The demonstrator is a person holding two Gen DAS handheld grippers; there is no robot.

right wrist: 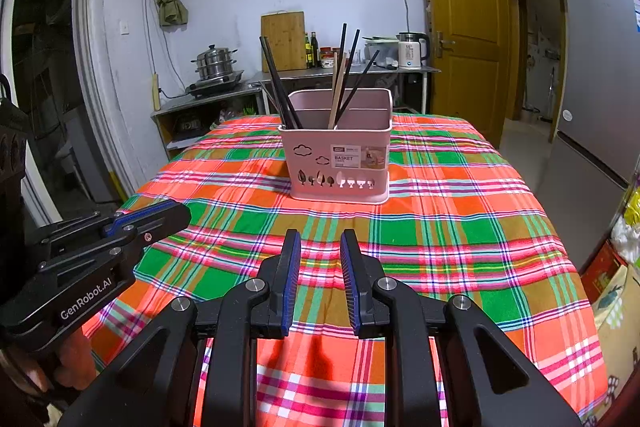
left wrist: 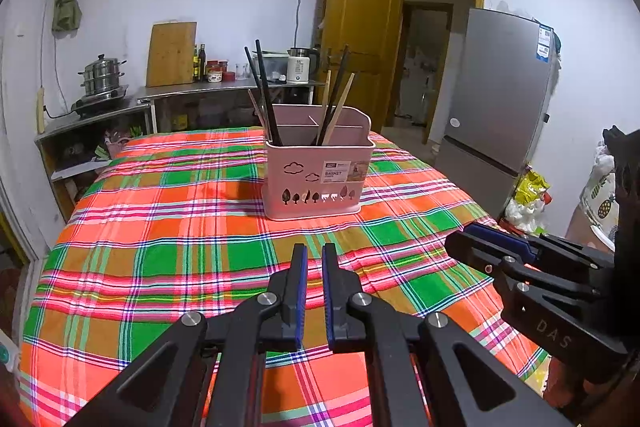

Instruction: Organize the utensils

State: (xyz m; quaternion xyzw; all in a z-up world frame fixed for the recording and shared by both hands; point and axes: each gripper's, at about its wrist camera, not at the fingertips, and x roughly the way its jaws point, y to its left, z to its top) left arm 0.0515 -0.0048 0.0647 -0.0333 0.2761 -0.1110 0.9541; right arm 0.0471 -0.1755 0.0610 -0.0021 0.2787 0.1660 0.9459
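Left wrist view looks down along the left gripper [left wrist: 315, 259], whose blue-padded jaws stand nearly pressed together with nothing between them, hovering above a desk [left wrist: 168, 259] covered in a bright orange, green and pink plaid cloth. Ahead, near the middle of the desk, sits a pink plastic utensil basket [left wrist: 316, 183] with cloud and tree cut-outs and a label on its front. Inside it, dark chopsticks [left wrist: 266, 95] lean in the left compartment, while more dark ones and pale wooden chopsticks [left wrist: 340, 107] lean in the right compartment. At the right edge of this view the right gripper [left wrist: 480, 239] reaches in from the side. Right wrist view shows that gripper's jaws partly spread and empty above the cloth, with the basket straight ahead and the left gripper low at the left edge. No loose utensil lies on the visible cloth, so all the chopsticks in view already stand in the basket, though dark and pale ones share one compartment. Judging from this, the sorting is either close to done or paused between picks. A likely next move would be for one gripper to reach forward to the basket's rim and pinch a single chopstick high on its shaft, which calls for wider jaws and careful aim among the crossing sticks. Behind the desk stand steel kitchen shelves, a cutting board, a kettle, a wooden door and a grey refrigerator.
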